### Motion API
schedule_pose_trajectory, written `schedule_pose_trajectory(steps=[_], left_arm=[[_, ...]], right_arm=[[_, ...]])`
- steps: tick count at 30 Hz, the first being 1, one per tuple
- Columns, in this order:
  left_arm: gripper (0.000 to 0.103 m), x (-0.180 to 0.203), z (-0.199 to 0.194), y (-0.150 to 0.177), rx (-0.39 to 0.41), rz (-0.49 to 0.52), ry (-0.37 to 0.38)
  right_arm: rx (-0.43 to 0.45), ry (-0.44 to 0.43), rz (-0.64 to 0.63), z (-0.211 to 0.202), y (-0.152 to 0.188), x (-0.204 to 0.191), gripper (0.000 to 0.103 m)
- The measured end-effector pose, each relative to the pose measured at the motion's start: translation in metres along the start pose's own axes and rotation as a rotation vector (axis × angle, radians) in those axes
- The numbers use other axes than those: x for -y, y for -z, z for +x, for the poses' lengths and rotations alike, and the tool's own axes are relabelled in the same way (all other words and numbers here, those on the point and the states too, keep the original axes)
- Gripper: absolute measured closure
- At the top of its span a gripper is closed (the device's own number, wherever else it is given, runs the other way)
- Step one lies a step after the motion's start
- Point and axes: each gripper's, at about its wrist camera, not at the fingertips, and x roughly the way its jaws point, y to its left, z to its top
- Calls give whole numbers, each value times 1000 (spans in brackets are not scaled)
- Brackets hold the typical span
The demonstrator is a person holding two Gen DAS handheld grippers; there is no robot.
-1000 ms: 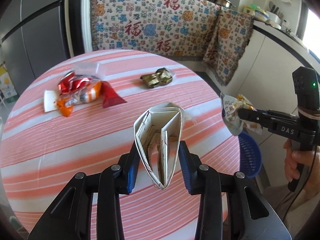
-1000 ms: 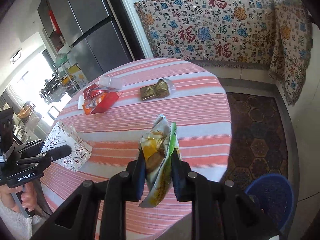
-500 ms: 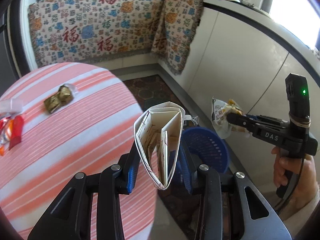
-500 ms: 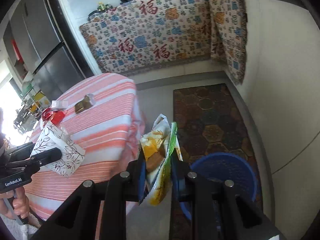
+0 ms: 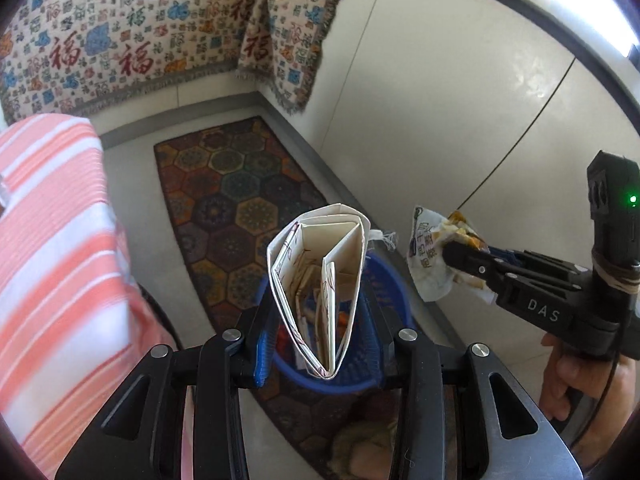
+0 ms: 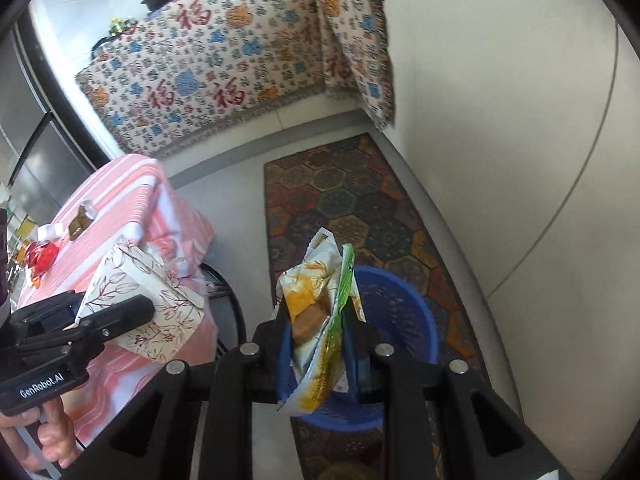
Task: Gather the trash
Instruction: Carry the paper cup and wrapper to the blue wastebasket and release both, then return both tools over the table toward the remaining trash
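My left gripper (image 5: 318, 334) is shut on a flattened white paper box with a leaf print (image 5: 320, 280), held over the blue plastic basket (image 5: 384, 280) on the floor. In the right wrist view that same box (image 6: 140, 300) sits at the left in the left gripper (image 6: 120, 316). My right gripper (image 6: 320, 344) is shut on a crumpled yellow and green snack wrapper (image 6: 320, 312) above the blue basket (image 6: 400, 312). From the left wrist view the right gripper (image 5: 460, 256) shows at the right with the wrapper (image 5: 432, 256).
A round table with a pink striped cloth (image 6: 132, 200) stands at the left, with red wrappers (image 6: 42, 256) and a brown wrapper (image 6: 80, 224) on it. A patterned rug (image 5: 240, 200) lies under the basket. White cabinet fronts (image 5: 440, 100) close the right side.
Both grippers have swung right, off the table and toward the floor, each still holding its item. The blue basket now lies right under them; the table has slid to the left.
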Motion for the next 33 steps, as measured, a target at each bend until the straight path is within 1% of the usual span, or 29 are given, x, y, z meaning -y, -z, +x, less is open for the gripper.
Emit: schedule_pose_trajectory(steps=[7,13,16,17,19,20,21,22,23,26,28,30,33], left_arm=[[65,12,27,-5,-37,-1,4],[65,23,42,-7,-52,20,-2],[62,26,47,-5,-56,31,-1],[60,27,50,-6,-60,34,1],[41,28,59,-6,-71,33,14],[26,28,61,-8,-70,28,14],[24,27,62,-8,-59,24,16],[24,28,61,-8,-53,24,20],[24,28,62,-9,-52,25,24],[24,28,55,-8,-38,22,14],[24,28,44,-6,-19,17,7],[24,25,25,-2,5,15,3],[22,14,-8,8,39,13,-23]], right_arm=[[-26,46,45,8,1,23,81],[-35,47,72,13,-1,36,81],[-40,39,84,15,-2,42,80],[-42,34,86,16,-2,43,78],[-44,31,96,17,-3,47,78],[-46,27,100,18,-4,47,77],[-47,25,107,18,-4,49,74],[-42,19,116,17,-5,50,66],[-31,12,121,15,-6,50,61],[-5,2,116,8,-9,49,60],[17,-7,116,2,-12,47,60],[38,-7,105,-3,-16,43,60],[68,20,70,-11,-23,32,60]])
